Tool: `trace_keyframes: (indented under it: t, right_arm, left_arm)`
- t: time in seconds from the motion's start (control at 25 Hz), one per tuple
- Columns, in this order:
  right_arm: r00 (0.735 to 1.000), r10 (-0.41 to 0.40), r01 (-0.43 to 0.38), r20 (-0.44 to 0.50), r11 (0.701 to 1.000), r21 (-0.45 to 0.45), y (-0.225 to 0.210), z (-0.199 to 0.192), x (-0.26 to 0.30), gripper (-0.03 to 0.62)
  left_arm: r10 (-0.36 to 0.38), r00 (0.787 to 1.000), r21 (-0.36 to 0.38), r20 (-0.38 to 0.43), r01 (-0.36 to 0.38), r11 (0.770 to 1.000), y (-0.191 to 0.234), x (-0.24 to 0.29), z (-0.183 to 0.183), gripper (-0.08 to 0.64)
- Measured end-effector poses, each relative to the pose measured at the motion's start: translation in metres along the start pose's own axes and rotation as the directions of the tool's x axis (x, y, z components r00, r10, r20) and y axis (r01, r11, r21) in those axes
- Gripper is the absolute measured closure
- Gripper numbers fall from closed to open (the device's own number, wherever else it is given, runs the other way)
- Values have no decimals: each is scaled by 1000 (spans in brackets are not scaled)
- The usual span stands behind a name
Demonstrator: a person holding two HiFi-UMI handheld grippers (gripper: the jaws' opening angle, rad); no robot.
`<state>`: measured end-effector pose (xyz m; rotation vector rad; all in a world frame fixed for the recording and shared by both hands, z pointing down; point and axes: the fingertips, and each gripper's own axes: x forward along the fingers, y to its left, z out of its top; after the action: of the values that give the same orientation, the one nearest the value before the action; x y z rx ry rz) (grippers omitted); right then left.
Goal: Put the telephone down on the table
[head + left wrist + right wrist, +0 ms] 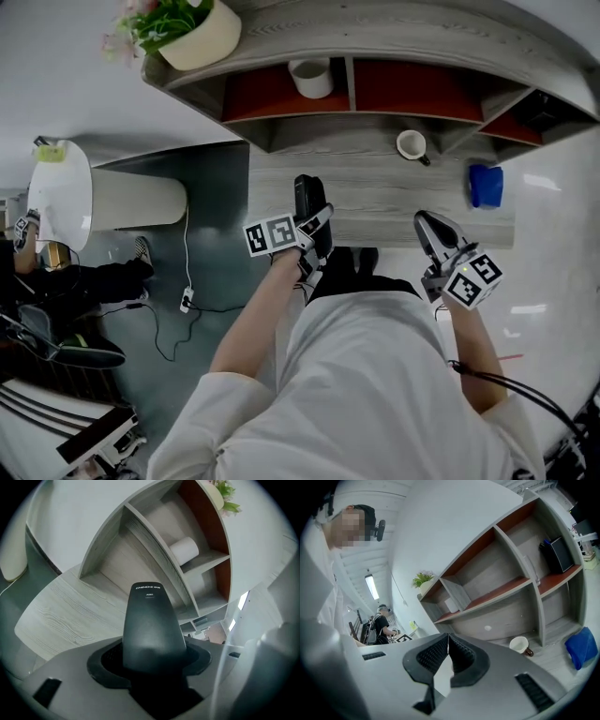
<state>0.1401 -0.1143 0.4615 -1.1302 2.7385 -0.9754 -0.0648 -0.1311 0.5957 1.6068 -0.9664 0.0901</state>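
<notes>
We hold the left gripper (317,228) clamped on a black plastic telephone handset (307,197). Its dark pads press on either side of the handset's thick end, with the jaws standing wide around it. In the left gripper view the handset's narrow end points away from us and carries a small line of white print. The handset hangs over the near left part of the grey wood-grain table (375,202), close to that table's front edge. We cannot tell from any view whether its underside touches the wood.

Our right gripper (427,225) hovers over the table's near edge, well apart from the handset. Its ribbed black pads meet at the tips and there is nothing between them.

Farther back on the table stands a white mug with a brown handle (411,144), and to its right lies a blue folded cloth (486,185). Behind them rises a curved grey shelf unit with red back panels (394,47). A white cup (311,77) sits in one of its compartments and a cream pot of green leaves (197,37) stands on its top at the left end.
</notes>
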Motion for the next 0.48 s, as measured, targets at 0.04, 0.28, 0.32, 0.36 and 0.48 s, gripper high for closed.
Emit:
trace_keyframes:
  t: [0.04, 0.28, 0.32, 0.36, 0.48]
  right_arm:
    - [1000, -7, 7, -4, 1000, 4, -3, -1, 4, 574]
    - [998, -41, 42, -42, 999, 10, -23, -17, 27, 574]
    - [998, -47, 48, -49, 999, 13, -26, -19, 31, 574]
    - [997, -54, 55, -56, 998, 17, -29, -22, 35, 574]
    - [994, -73, 76, -76, 997, 28, -38, -32, 46, 574]
  left_arm:
    - [10, 1000, 15, -10, -9, 1000, 5, 5, 2, 273]
    - [43, 998, 53, -53, -40, 998, 32, 39, 16, 273]
    - [48, 997, 56, -60, -45, 997, 36, 43, 18, 273]
    - [54, 996, 62, -66, -50, 997, 40, 48, 20, 273]
    - [70, 994, 89, -86, -63, 994, 50, 61, 25, 273]
